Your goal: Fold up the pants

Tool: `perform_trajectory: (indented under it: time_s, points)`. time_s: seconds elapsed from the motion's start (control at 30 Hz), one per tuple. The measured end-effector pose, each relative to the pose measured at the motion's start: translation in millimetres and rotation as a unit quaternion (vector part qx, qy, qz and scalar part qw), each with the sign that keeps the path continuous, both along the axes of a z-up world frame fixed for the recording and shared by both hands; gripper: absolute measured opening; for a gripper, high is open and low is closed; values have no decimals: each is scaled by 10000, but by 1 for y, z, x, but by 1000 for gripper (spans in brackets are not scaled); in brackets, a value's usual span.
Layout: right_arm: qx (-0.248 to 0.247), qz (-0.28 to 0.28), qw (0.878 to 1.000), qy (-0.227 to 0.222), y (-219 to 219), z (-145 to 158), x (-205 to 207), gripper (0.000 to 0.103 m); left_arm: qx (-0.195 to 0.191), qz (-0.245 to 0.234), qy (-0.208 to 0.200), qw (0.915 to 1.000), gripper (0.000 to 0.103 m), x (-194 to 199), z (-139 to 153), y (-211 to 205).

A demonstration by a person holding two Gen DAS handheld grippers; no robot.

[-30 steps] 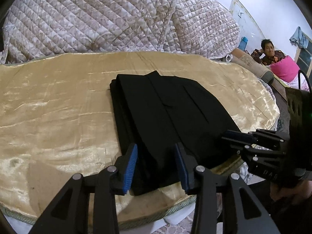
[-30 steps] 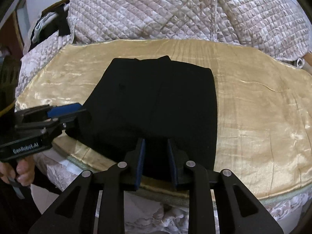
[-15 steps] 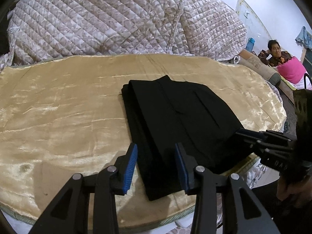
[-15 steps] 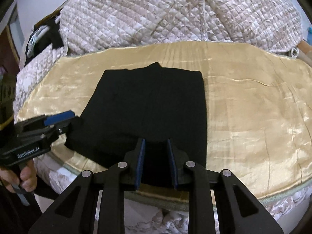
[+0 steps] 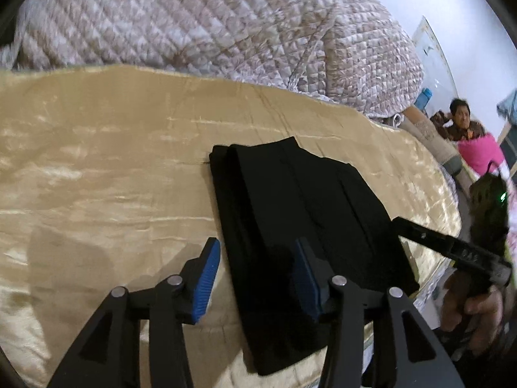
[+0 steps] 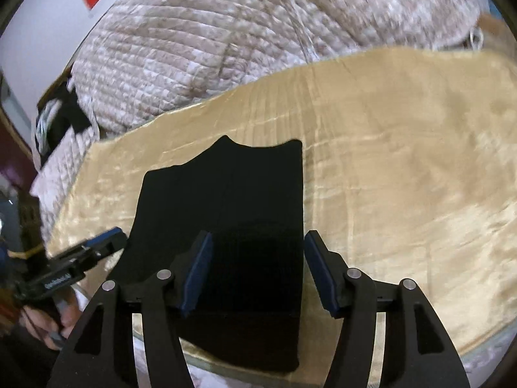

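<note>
black pants [image 5: 300,226] are laid folded on the gold bedspread [image 5: 106,168], near its front edge.
the left gripper [image 5: 255,274] and right gripper [image 6: 257,270] are held just above the pants' near end, jaws opening and gripping nothing; a quilted blanket [image 6: 210,42] is heaped behind the bedspread.

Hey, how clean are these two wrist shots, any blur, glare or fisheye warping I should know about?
Left wrist view: quilt smeared by motion blur, gold cover shows shiny streaks, black pants still show fold lines. Right wrist view: blurrier overall, pants a near featureless black patch, bed edge bowed by the fisheye, dark corners.
</note>
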State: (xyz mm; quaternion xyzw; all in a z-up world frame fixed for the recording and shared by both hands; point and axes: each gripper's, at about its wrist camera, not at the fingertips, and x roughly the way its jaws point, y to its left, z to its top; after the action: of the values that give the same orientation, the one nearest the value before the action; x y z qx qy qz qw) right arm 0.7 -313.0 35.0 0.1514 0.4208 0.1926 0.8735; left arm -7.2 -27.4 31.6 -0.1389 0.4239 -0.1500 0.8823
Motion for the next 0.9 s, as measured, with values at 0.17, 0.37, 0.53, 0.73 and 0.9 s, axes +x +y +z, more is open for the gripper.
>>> perform_trajectory:
  time_s: [0.17,0.37,0.53,0.73,0.9]
  points:
    - [276,-115,9991,287,-7,-17,13,59,-387,-39,182,9991,58,13,-15,3]
    - [640,52,9973,362,-5,-23,25,52,-463,-80,156,9988,58,17,-16,-1]
    - [670,92,9969,409,-5,-28,38,41,-579,-37,204,9981,49,22,-17,-1]
    - [895,-15,9947,497,-8,-29,46,17,-544,54,217,9983,29,25,-7,-1]
    - [1023,37,9944,268,-3,-6,39,16,-545,73,112,9984,20,25,11,3]
